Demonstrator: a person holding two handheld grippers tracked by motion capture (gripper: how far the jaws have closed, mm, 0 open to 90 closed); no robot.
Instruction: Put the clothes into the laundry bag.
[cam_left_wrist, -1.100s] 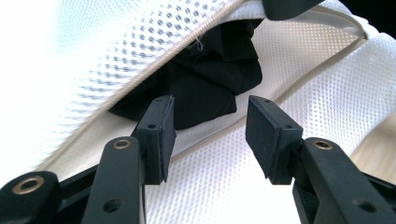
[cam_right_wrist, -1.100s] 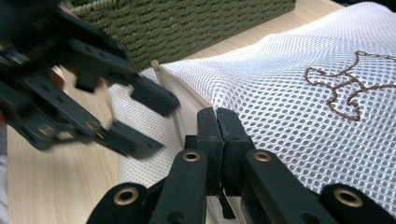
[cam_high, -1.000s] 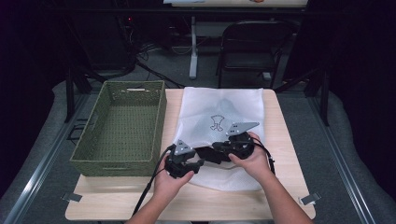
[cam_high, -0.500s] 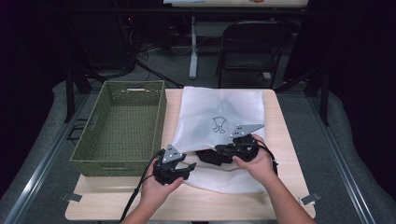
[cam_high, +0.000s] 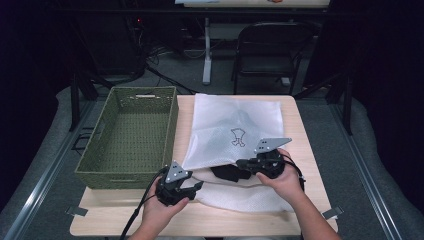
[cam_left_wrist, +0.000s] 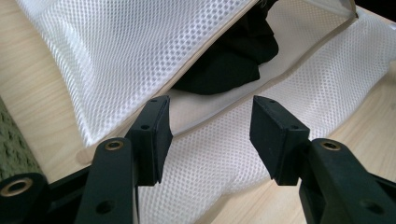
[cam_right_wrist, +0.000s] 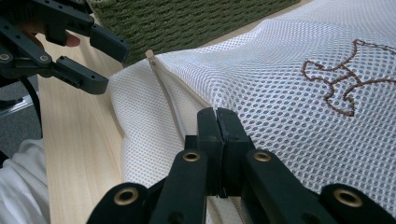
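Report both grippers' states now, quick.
Left gripper: open, nothing between its jaws.
Right gripper: shut on the white mesh laundry bag, at its upper opening edge.

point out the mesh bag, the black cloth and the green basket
mesh bag (cam_high: 235, 117), high view, upper panel above the emblem
black cloth (cam_left_wrist: 229, 63), left gripper view, folded bulk inside the bag's mouth
green basket (cam_high: 131, 136), high view, woven floor

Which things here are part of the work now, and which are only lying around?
In the work:
- white mesh bag, its mouth lifted open
- black garment inside the bag
- right tool, shut on the bag's upper edge
- left tool, open before the bag's mouth

Lying around:
- green woven basket
- folding chair behind the table
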